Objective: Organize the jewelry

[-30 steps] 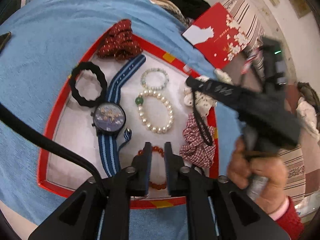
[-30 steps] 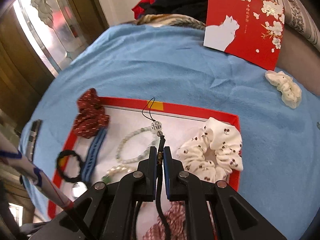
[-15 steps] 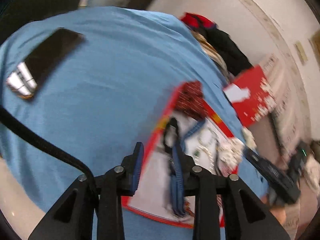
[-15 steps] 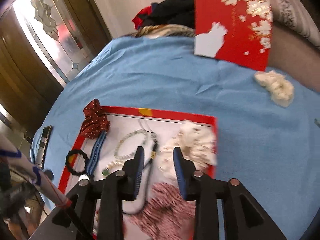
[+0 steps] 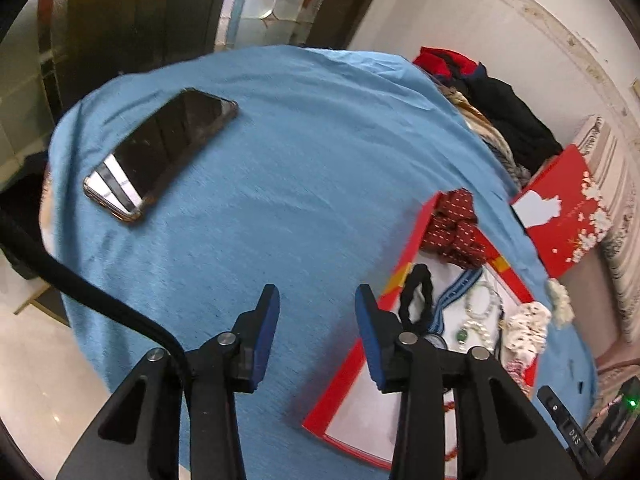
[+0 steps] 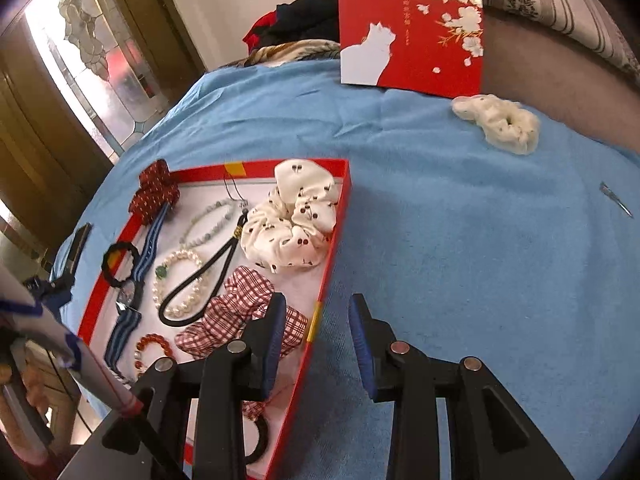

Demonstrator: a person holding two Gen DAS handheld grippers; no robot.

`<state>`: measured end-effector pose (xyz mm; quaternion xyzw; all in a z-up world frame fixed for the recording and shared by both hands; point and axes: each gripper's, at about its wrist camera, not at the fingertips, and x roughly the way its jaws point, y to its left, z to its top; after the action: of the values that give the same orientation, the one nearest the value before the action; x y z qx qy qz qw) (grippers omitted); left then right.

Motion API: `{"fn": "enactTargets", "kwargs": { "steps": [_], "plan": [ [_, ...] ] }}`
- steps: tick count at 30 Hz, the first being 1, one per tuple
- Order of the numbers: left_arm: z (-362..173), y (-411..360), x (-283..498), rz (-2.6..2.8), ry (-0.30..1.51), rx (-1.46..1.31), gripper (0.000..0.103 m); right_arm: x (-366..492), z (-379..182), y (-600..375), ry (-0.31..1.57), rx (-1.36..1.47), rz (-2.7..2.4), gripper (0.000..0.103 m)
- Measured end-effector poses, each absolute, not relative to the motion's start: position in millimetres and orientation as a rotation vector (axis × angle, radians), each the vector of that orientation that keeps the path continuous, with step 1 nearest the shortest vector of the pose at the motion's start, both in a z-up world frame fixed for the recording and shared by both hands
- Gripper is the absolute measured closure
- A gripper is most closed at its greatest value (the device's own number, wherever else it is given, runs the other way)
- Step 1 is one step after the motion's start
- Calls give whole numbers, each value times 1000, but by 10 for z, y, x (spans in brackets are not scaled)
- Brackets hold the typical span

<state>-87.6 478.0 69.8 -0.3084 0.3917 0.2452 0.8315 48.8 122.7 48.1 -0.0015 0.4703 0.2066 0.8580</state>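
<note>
A red tray (image 6: 328,256) on the blue cloth holds a white spotted scrunchie (image 6: 294,220), a plaid scrunchie (image 6: 236,316), a dark red scrunchie (image 6: 154,192), a black cord charm (image 6: 200,276), pearl bracelets, a red bead bracelet (image 6: 150,346) and a blue striped watch (image 6: 132,296). My right gripper (image 6: 318,344) is open and empty over the tray's right rim. My left gripper (image 5: 316,334) is open and empty over bare cloth, left of the tray (image 5: 340,384). A cream scrunchie (image 6: 498,122) lies on the cloth outside the tray.
A black phone (image 5: 160,152) lies on the cloth at far left. A red card with a white cat (image 6: 412,28) stands at the back. Clothes (image 5: 492,116) are piled behind the table. A small metal clip (image 6: 616,198) lies at right.
My right gripper opened, left the black cord charm in the tray, and moved right. My left gripper opened, let go of the red bead bracelet, and swung left off the tray.
</note>
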Motion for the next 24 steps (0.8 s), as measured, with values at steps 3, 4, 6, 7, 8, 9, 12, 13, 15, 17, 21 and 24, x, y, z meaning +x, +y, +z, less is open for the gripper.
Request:
{"fn": "enactTargets", "kwargs": {
  "steps": [3, 4, 6, 7, 8, 9, 12, 13, 15, 17, 21, 24],
  "plan": [
    [691, 4784, -850, 565, 835, -635, 62, 548, 381, 1255, 986, -6, 444, 68],
    [683, 4788, -840, 576, 837, -634, 62, 576, 342, 1262, 989, -3, 447, 68],
    [677, 4788, -825, 591, 838, -634, 62, 617, 281, 1268, 995, -1, 447, 68],
    [674, 4780, -810, 598, 838, -632, 62, 649, 246, 1267, 997, -1, 442, 68],
    [670, 4773, -797, 603, 838, -632, 62, 669, 223, 1261, 997, 1, 436, 68],
    [669, 4763, -781, 604, 837, -632, 61, 698, 200, 1244, 998, 7, 426, 68],
    [668, 4727, -738, 610, 833, -631, 61, 767, 160, 1171, 1003, 66, 425, 68],
    [670, 4719, -724, 611, 832, -629, 61, 774, 158, 1157, 1002, 79, 424, 70],
    [665, 4700, -697, 613, 833, -625, 60, 757, 170, 1171, 986, 78, 425, 80],
    [664, 4677, -667, 613, 836, -619, 60, 728, 197, 1205, 965, 46, 405, 86],
    [665, 4629, -609, 602, 845, -596, 60, 702, 216, 1146, 952, 37, 350, 87],
    [666, 4605, -577, 594, 847, -582, 60, 690, 210, 991, 959, 81, 304, 87]
  ]
}}
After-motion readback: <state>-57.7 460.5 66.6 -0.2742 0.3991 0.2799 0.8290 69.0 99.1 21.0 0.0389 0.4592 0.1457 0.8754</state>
